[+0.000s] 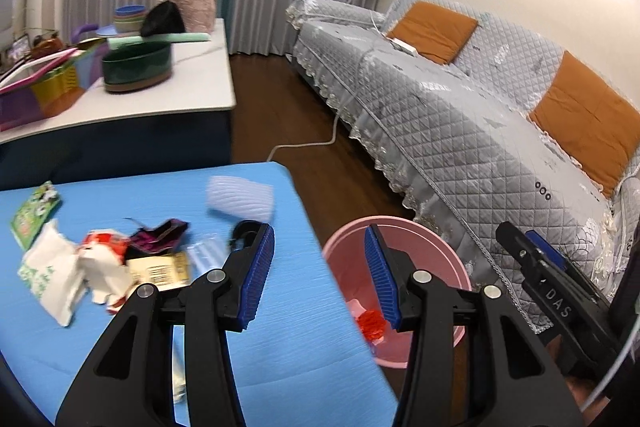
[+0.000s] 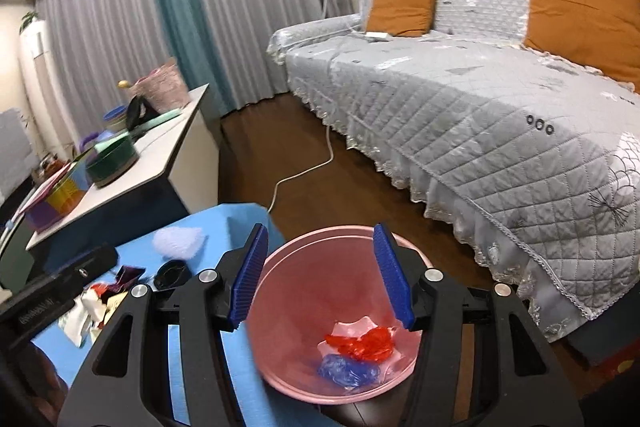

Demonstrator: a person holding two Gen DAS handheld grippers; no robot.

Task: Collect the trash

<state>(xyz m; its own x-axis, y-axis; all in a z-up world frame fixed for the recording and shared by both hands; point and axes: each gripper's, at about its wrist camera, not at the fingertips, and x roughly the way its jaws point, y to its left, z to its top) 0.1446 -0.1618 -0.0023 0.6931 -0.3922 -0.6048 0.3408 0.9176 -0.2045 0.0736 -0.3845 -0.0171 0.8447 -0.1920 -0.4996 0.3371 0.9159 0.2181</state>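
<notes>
A pink bin stands on the floor beside the blue table. In it lie a red wrapper and a blue wrapper. My right gripper hangs open above the bin's mouth with nothing between its fingers. My left gripper is open and empty over the table's right edge, with the bin just to its right. Left of it on the table lie a white wrapper, a red-and-white wrapper, a yellow carton, a green packet, a white foam piece and a black round lid.
A grey quilted sofa with orange cushions runs along the right. A white counter with bowls, boxes and a basket stands behind the table. A white cable trails over the dark wooden floor between them.
</notes>
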